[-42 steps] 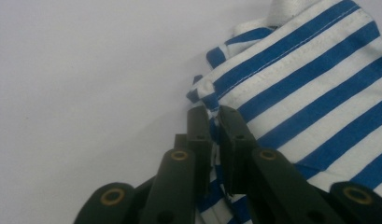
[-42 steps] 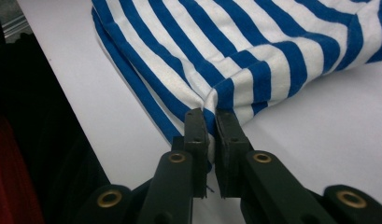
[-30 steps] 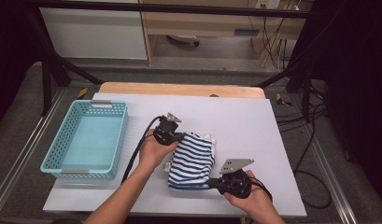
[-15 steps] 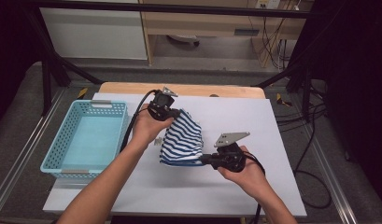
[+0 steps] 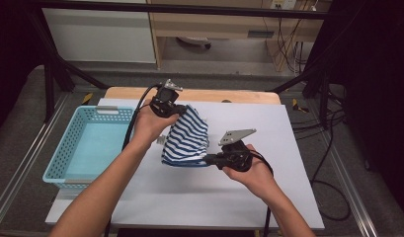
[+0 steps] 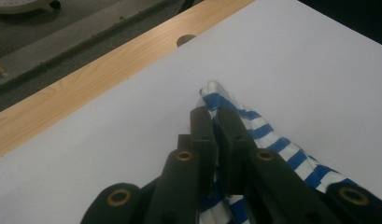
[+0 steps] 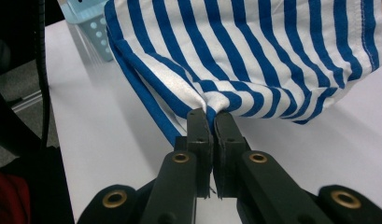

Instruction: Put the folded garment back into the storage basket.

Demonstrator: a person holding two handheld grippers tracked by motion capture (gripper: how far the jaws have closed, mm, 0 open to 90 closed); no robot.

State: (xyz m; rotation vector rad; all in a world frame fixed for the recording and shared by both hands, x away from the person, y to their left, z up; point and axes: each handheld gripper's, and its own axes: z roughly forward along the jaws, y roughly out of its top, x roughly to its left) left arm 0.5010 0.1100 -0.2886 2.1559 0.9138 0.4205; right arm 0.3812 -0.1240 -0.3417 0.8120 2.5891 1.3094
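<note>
I hold a striped cloth (image 5: pixel 187 138) between my two tongs, lifted over the middle of the desk (image 5: pixel 268 197). My left tongs (image 5: pixel 176 109) are clamped on its far upper corner, toward the desk's far edge; in the left gripper view the jaws of those tongs (image 6: pixel 215 122) are pressed together with a tip of blue-and-white fabric (image 6: pixel 254 126) sticking out past them and more of it trailing back on one side. My right tongs (image 5: pixel 209 160) are clamped on the cloth's near lower edge; in the right gripper view those tongs (image 7: pixel 210 122) pinch a gathered fold of the hem, and the cloth (image 7: pixel 254 51) spreads wide above them, its stripes fanning out from the pinch.

The cloth hangs slack between the two grips, sloping from the left tongs down to the right ones. Its lower edge hangs close over the white desk; I cannot tell whether it touches.

A blue basket (image 5: pixel 66 163) sits at the desk's left edge, beside my left forearm and apart from the cloth. Its corner (image 7: pixel 93 28) shows beyond the cloth in the right gripper view. The desk's far edge is a bare wooden strip (image 6: pixel 76 88) with a round hole (image 6: pixel 185 40) in it.
</note>
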